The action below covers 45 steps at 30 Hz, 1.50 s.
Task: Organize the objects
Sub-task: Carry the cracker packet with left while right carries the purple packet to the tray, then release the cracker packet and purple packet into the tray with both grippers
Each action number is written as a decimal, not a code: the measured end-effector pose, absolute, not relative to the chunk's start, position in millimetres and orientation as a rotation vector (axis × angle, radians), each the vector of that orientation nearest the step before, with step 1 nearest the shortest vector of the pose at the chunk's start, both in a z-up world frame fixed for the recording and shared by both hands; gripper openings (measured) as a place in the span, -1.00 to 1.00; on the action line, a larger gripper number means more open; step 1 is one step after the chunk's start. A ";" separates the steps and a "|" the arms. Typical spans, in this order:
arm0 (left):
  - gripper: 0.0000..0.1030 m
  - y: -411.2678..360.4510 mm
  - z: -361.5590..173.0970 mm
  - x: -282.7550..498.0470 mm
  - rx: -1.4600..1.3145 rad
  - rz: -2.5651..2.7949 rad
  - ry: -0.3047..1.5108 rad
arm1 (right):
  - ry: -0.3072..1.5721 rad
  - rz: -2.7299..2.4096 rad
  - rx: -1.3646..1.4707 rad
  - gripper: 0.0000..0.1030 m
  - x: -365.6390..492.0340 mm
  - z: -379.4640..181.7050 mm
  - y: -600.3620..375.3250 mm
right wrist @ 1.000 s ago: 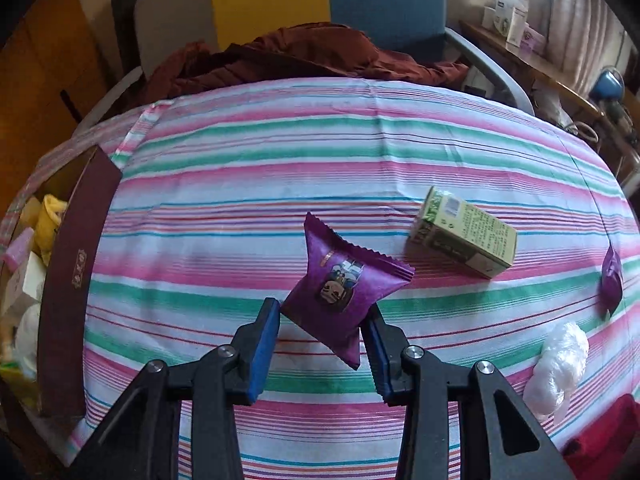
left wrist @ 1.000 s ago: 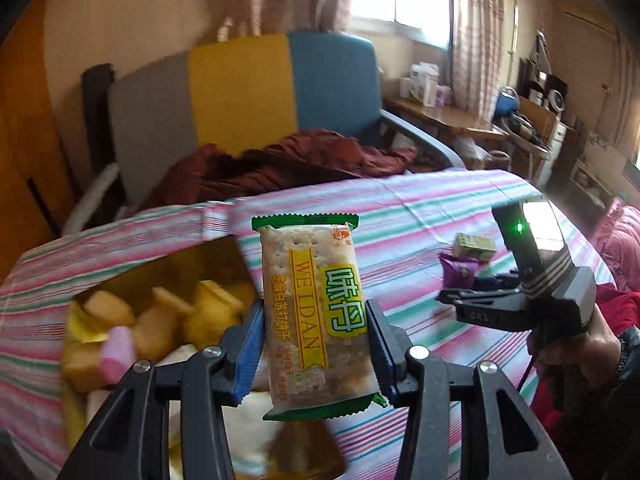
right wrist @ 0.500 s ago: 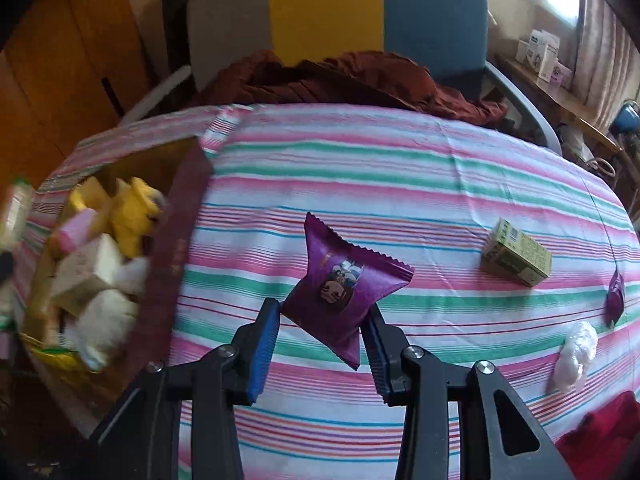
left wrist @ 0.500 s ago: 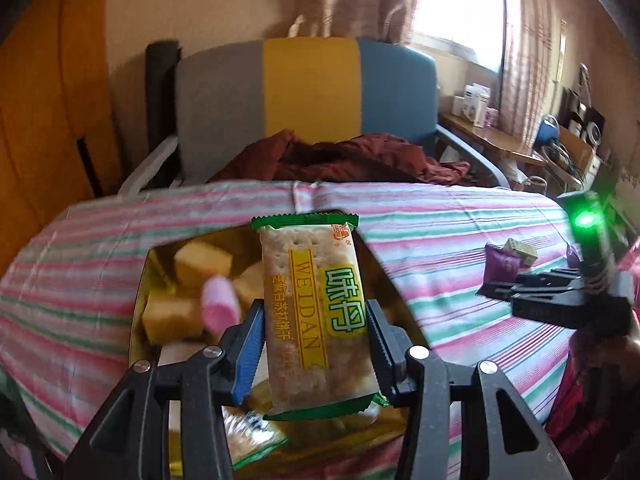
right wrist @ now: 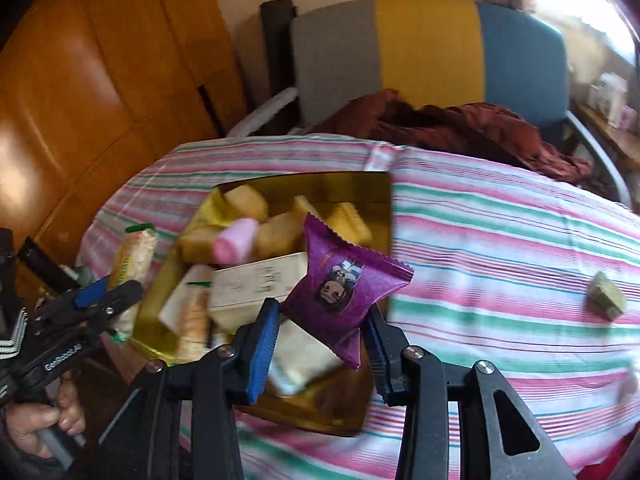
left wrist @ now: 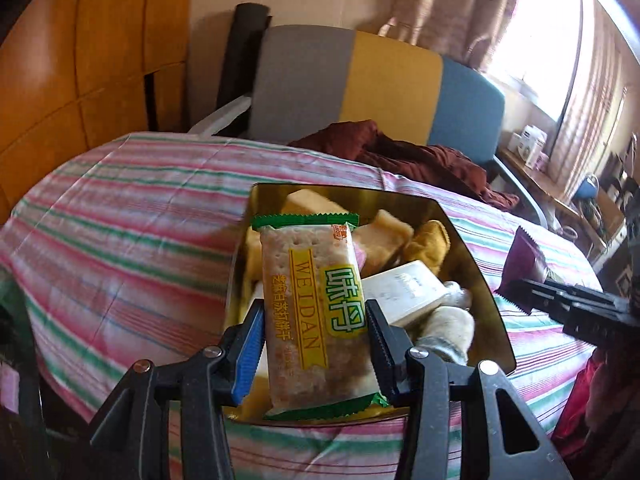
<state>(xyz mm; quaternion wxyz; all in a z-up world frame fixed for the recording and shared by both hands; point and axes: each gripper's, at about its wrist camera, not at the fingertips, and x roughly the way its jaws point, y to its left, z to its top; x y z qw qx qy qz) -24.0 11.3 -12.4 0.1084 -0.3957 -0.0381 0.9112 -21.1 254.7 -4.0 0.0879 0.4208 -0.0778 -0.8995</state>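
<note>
two close wrist views angled down, both over the gold box (left wrist: 472,248) (right wrist: 360,188)

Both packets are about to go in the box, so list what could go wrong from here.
1. The gold box is already heaped; the cracker packet may slide off the pile.
2. Both tongs converge on the box: left, right; they could collide.
3. The purple packet is pinched near one corner and could slip early.

I see daylight flooding in from the blown-out window (left wrist: 532,36) at upper right, glare on the glossy orange wooden panelling (right wrist: 80,92), motion blur smearing the right view's striped pink-and-green tablecloth (right wrist: 500,248), and fisheye bending with dark vignetted corners.
</note>
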 end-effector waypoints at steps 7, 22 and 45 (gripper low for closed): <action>-0.06 12.0 -24.9 -31.0 -1.203 2.652 -0.159 | -0.149 -2.613 1.291 -0.19 -18.8 -22.5 221.4; -0.06 20.8 -61.8 -80.3 -1.380 2.621 -0.227 | -0.099 -2.514 1.375 -0.19 -27.7 -51.9 205.1; -0.05 25.4 -37.4 -66.7 -1.271 2.702 -0.108 | -0.148 -2.526 1.318 0.18 -24.5 -48.0 189.4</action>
